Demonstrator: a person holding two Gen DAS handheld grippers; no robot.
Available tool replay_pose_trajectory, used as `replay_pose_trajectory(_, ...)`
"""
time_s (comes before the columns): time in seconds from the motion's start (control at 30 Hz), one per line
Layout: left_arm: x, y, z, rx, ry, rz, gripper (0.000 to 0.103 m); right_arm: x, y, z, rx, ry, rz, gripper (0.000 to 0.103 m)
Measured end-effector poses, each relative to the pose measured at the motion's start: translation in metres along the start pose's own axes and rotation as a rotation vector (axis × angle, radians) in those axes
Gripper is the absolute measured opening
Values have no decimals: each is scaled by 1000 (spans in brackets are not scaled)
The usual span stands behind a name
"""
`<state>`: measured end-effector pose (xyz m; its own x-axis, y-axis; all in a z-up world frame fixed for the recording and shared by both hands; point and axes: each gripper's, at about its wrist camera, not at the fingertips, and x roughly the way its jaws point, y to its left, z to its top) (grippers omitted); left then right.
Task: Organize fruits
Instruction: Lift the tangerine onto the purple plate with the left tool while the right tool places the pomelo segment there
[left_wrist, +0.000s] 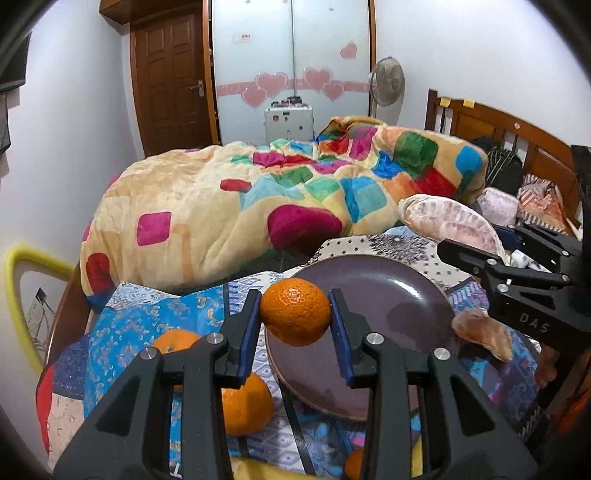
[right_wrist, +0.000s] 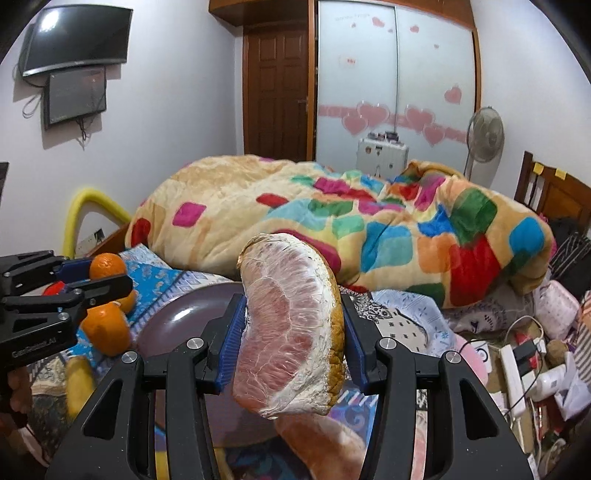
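While each tool (left_wrist: 295, 321) grips fruit, a purple plate (left_wrist: 388, 291) on seemingly patchwork cloth (left_wrist: 147, 325), rumpled bed behind.

Domestic bedroom. A bed with a wooden headboard (left_wrist: 517, 136) carried a rumpled patchwork blanket (left_wrist: 258, 199); behind stood a panelled wooden door (left_wrist: 171, 81), a frosted sliding wardrobe with heart stickers (left_wrist: 291, 74), a pedestal fan (left_wrist: 388, 81) and a wall-mounted television (right_wrist: 77, 37).
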<state>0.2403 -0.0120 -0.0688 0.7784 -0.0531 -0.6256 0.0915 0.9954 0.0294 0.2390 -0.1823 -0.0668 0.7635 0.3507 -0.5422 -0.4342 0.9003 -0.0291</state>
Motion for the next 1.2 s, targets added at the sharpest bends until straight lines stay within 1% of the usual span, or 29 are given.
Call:
replay_pose_trajectory(0.23, 35, -1, 7, -4, 102, -18, 36, 36, -4, 2, -45, 120, -5, 46)
replay_pose_trajectory(0.33, 48, 0, 8, -9, 149, -24, 36, 46, -5, 2, -50, 175, 12, 46)
replay_pose_trajectory(0.4, 57, -2, 7, 9, 185, -26, 36, 53, -6, 2, -61, 214, 23, 46)
replay_pose_trajectory(0.53, 68, -7, 4, 53, 231, -32, 36, 63, -2, -1, -102, 275, 11, 46)
replay_pose_trajectory(0.63, 74, -6, 4, 50, 256, -39, 36, 71, -2, -2, -108, 323, 32, 46)
replay_pose_trajectory(0.77, 82, -7, 4, 55, 282, -40, 37, 77, 1, -5, -145, 365, 32, 46)
replay_pose_trajectory(0.8, 82, -8, 5, 57, 282, -41, 42, 79, 2, -5, -146, 372, 38, 46)
replay_pose_trajectory(0.83, 82, -9, 5, 57, 279, -38, 54, 79, 3, -6, -146, 377, 42, 46)
replay_pose_trajectory(0.87, 80, -9, 6, 58, 264, -25, 60, 79, 3, -7, -150, 380, 42, 46)
replay_pose_trajectory(0.9, 78, -10, 7, 58, 245, -14, 69, 80, 4, -7, -154, 383, 41, 47)
replay_pose_trajectory(0.97, 73, -11, 10, 62, 221, -2, 70, 80, 5, -8, -156, 385, 39, 47)
replay_pose_trajectory(1.03, 68, -9, 12, 64, 213, -4, 70, 77, 4, -6, -143, 369, 42, 47)
replay_pose_trajectory(1.07, 66, -9, 12, 62, 211, -6, 70, 74, 2, -3, -132, 359, 46, 49)
replay_pose_trajectory(1.1, 62, -8, 13, 56, 207, -6, 70, 72, 2, -2, -124, 351, 51, 55)
replay_pose_trajectory(1.17, 56, -5, 14, 47, 199, -6, 71, 63, 0, 3, -111, 320, 49, 60)
replay_pose_trajectory(1.2, 50, -4, 14, 41, 191, -4, 72, 57, 0, 5, -109, 305, 44, 60)
